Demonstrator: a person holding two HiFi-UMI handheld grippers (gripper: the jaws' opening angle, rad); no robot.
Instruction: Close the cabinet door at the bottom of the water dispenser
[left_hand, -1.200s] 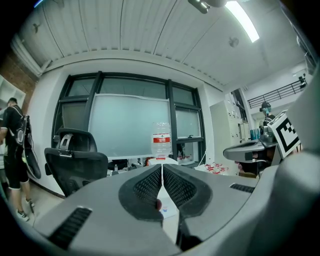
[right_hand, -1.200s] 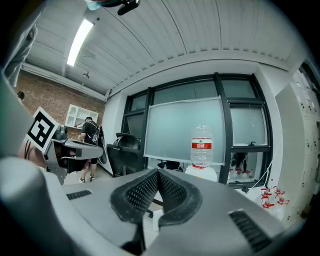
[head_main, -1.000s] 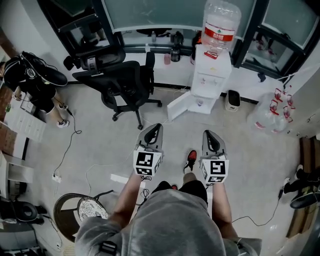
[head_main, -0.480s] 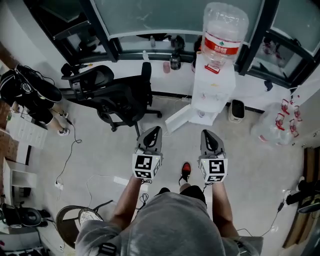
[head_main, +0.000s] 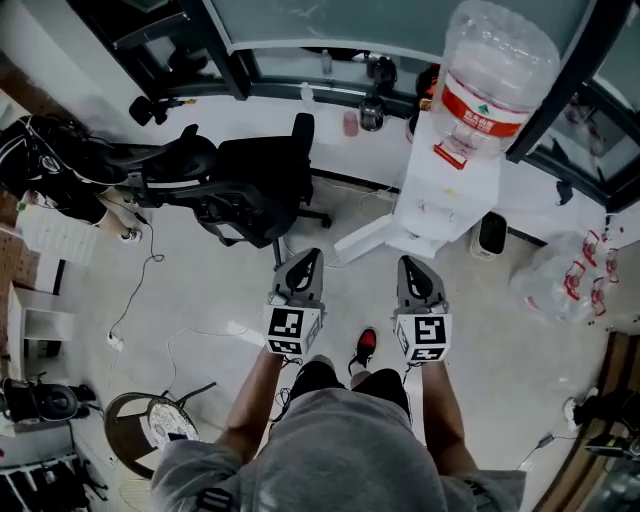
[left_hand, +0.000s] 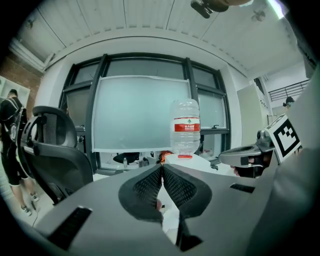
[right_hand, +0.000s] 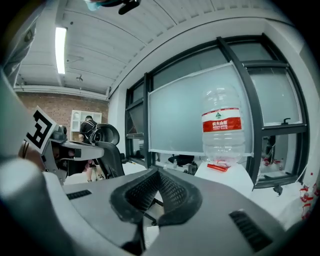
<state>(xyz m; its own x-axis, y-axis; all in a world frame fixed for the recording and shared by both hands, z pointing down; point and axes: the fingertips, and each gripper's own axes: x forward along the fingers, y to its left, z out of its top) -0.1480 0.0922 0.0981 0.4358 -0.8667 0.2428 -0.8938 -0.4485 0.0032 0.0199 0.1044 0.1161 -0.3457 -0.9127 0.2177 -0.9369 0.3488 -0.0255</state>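
The step in hand looks like the approach, since neither tool has reached the door. The left gripper (head_main: 308, 258), a grey plastic 2-jaw tool with a black-and-white marker cube at its rear, has its ribbed black pads clenched together on nothing. The right gripper (head_main: 410, 265), its twin, is clenched and empty too.

The flat white cabinet door (head_main: 365, 238) stands swung wide open, low down and ahead of both tools. Its free edge lies ahead of the left gripper, its hinged end is nearer the right one's line, and it is well apart from both tips. It belongs to the boxy white plastic water dispenser (head_main: 440, 195), ahead and slightly right of the right gripper. A clear ribbed plastic bottle with a red label (head_main: 495, 75) sits on top of the dispenser.

The next move, I judge, calls for coming closer and dropping low. Then 1 closed tip goes against the face turned away from the cabinet opening, near the free edge, and sweeps the panel round to the body (a push, no grasp needed). The panel looks smooth, rigid and light, so a pad may skid on it.

The black mesh-backed office chair (head_main: 255, 175) stands ahead-left of the left gripper, near the door's free edge. The pale hard floor (head_main: 200, 290) looks smooth.
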